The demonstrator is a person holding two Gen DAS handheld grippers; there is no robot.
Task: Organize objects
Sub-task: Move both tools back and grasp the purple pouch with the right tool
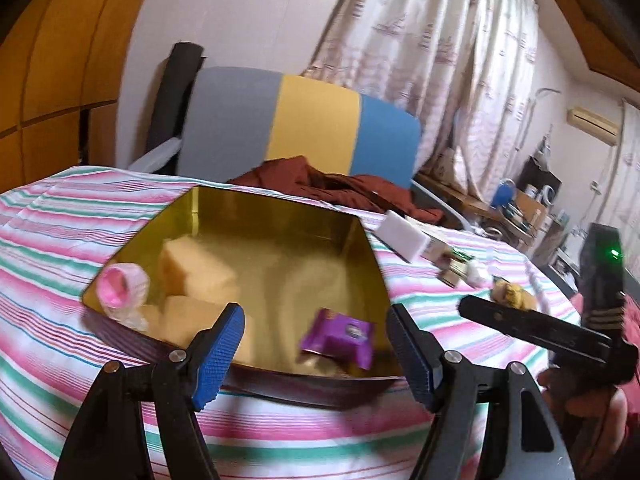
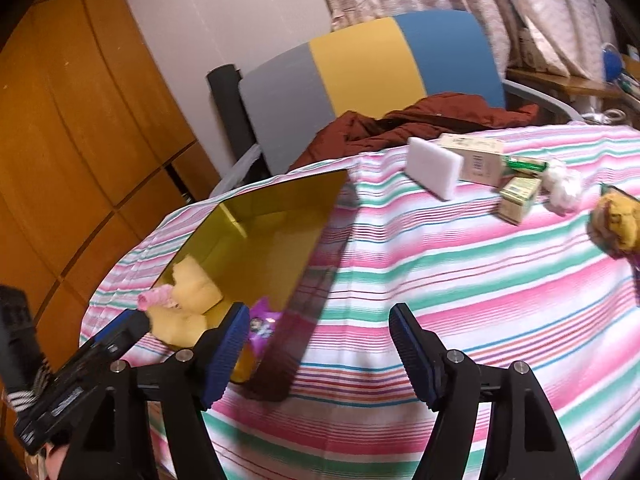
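An open gold-lined tin [image 1: 280, 216] sits on the striped cloth. It holds yellow sponges [image 1: 192, 268], a pink ring-shaped item [image 1: 120, 284] and a purple packet [image 1: 340, 332]. My left gripper [image 1: 316, 316] hovers open over the tin's near rim, with nothing between its pads. My right gripper [image 2: 319, 316] is open and empty over bare cloth just right of the tin [image 2: 280, 204]. Farther right lie a white foam block [image 2: 434, 168], a tan carton [image 2: 476, 158], a small green box [image 2: 518, 196], a cotton wad [image 2: 562, 186] and a crumpled yellow item [image 2: 618, 222].
Pink, green and white striped cloth [image 2: 440, 264] covers the table. Behind it stands a chair with a grey, yellow and blue back [image 1: 304, 120] and a maroon garment [image 1: 340, 188] on its seat. Wooden cupboards [image 2: 80, 120] are at left, curtains [image 1: 440, 60] at the back.
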